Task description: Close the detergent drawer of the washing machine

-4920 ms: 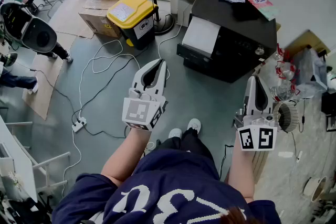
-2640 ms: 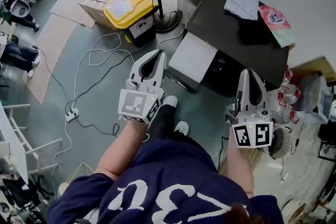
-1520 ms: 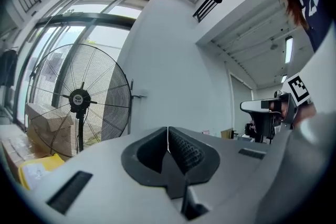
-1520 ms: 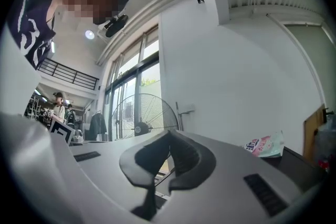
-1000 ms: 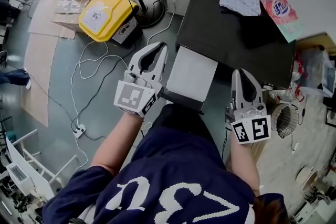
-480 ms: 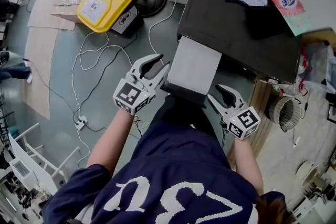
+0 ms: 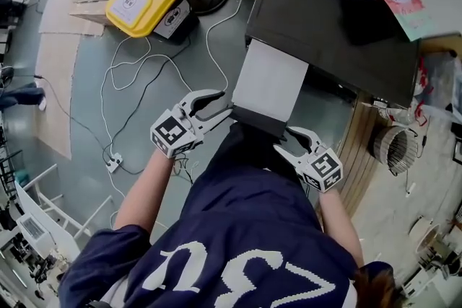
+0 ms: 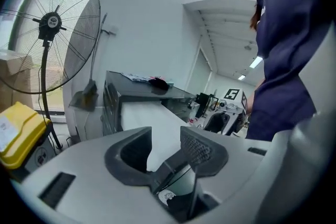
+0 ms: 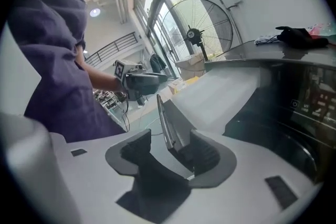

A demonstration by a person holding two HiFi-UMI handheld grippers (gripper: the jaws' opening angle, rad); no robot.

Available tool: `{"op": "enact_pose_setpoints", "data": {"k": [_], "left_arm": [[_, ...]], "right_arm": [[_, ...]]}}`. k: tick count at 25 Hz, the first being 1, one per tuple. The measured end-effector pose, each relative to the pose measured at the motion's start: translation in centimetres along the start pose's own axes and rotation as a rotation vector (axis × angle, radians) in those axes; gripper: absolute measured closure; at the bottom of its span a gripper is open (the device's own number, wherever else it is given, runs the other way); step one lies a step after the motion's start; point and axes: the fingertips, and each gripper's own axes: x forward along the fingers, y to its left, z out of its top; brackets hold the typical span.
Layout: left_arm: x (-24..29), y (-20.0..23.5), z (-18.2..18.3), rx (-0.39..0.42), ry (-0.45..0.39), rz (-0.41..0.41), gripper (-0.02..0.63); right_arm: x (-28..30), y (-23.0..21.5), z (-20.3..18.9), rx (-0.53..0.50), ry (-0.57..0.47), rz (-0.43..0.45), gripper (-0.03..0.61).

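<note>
– Left tool (image 7: 220,104): jaws have just been opening and now stand well apart, nothing clamped. One corner of the dark front panel (image 7: 256,125) of the white slide-out detergent drawer (image 7: 271,86) sits between them. Right tool (image 7: 285,141): likewise just opening, jaws at their widest, the panel's other corner between the pads, not pinched.
– Drawer position?
– Centre of the head view, pulled far out of the black box-shaped washing machine (image 7: 332,32) at upper right. The panel lies at lower centre.
– Risks?
– My judgement: an unequal push at the two corners could skew the drawer and jam it on its runners. The thin panel edge may slip off a pad. Jaws straddling the panel might get caught against the machine front as it shuts.
</note>
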Motion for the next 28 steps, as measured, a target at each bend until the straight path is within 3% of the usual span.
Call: {"op": "enact_pose_setpoints", "data": {"k": [6,12,17,21,25,28], "left_arm": [[-0.4,-0.4,-3.6,0.044,0.109,-0.02,0.433],[-0.4,-0.3,-4.8,-0.031,0.08,-0.041,0.414],[-0.6,-0.5,-6.3,0.011,0.155,-0.038,0.414],[0.7,-1.2,-6.7,0.003,0.137,-0.046,0.416],[1.3,-1.7,-6.6,0.023,0.117,-0.046,0.426],[1.3,-1.8,-6.6,0.031,0.118,-0.045,0.436]], "right_arm": [[0.2,-0.7,-1.2,-0.004,0.01,-0.06,0.351],[0.5,-1.1,-1.4,0.026,-0.01,-0.078,0.377],[0.4,-1.3,-1.5,0.014,-0.007,-0.104,0.388],[0.6,-1.2,-1.5,-0.016,-0.009,-0.12,0.407],[0.7,-0.3,-1.1,-0.079,-0.006,-0.132,0.488],[0.6,-0.4,-1.1,-0.072,-0.004,-0.136,0.489]]}}
